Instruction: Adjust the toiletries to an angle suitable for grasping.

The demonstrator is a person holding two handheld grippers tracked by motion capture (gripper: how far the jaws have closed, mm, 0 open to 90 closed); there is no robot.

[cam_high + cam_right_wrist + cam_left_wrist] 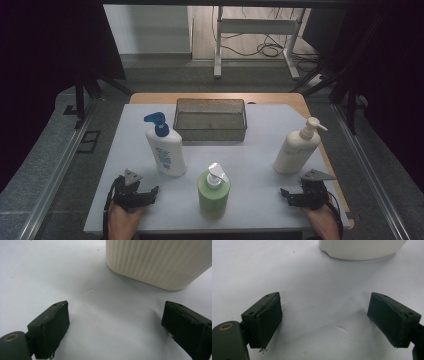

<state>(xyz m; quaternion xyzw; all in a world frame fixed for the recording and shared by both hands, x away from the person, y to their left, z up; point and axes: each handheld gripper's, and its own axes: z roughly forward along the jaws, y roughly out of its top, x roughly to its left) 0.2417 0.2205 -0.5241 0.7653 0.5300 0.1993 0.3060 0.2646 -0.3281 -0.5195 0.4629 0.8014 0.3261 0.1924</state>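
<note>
Three pump bottles stand upright before the wire basket point(210, 119). My left hand-held gripper point(149, 194) and right hand-held gripper point(290, 196) rest spread, empty. Risk: clipping the tall cream bottle point(296, 148) topples it.

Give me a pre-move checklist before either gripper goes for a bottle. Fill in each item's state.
1. Left gripper open, nothing between its jaws: ok.
2. Right gripper open, nothing between its jaws: ok.
3. Blue-pump bottle, green bottle and cream bottle upright on the mat: ok.
4. Mesh basket holds nothing that shows: ok.
5. Cream bottle close ahead of the right gripper, white mat between them: ok.
6. Pump heads locked: cannot tell.
</note>
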